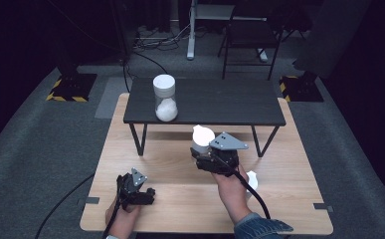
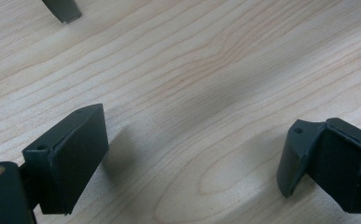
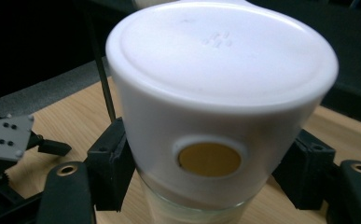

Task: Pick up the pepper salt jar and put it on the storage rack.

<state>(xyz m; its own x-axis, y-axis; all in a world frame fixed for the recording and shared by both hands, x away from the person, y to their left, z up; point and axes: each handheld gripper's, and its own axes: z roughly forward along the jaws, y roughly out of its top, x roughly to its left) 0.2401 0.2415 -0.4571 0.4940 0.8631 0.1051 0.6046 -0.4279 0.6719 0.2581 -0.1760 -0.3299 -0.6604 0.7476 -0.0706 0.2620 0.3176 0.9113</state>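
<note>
Person's right hand (image 1: 232, 191) comes in at the near edge, sleeve showing, gripping the right gripper (image 1: 203, 152).

Table (image 1: 180, 199): light wood, biggest thing in frame, carries everything. Black riser shelf (image 1: 220, 102) stands on its far half on thin legs, probably the place where jars get stored.

Jar on shelf (image 1: 165, 98): clear body, white lid, upright at the shelf's left end, white powder or grains filling roughly the lower half.

Second jar (image 1: 201, 139) (image 3: 215, 121): white lid, glass body, held clear of the table just in front of the shelf edge. Right gripper's fingers (image 3: 110, 170) are clamped on it at the lid skirt, one each side, so it hangs upright and won't spill. Contents can't be read; glass shows only at the bottom of the right gripper view. Lid has a round tan spot on its side. Likely being carried up toward the shelf.

Left gripper (image 1: 135, 191) (image 2: 192, 163) rests low at the near left of the table, fingers (image 2: 71, 158) wide apart over bare wood, nothing between them, seemingly parked.

Small white object (image 1: 252, 179) lies on the table just right of the right wrist, partly hidden; can't identify it.
</note>
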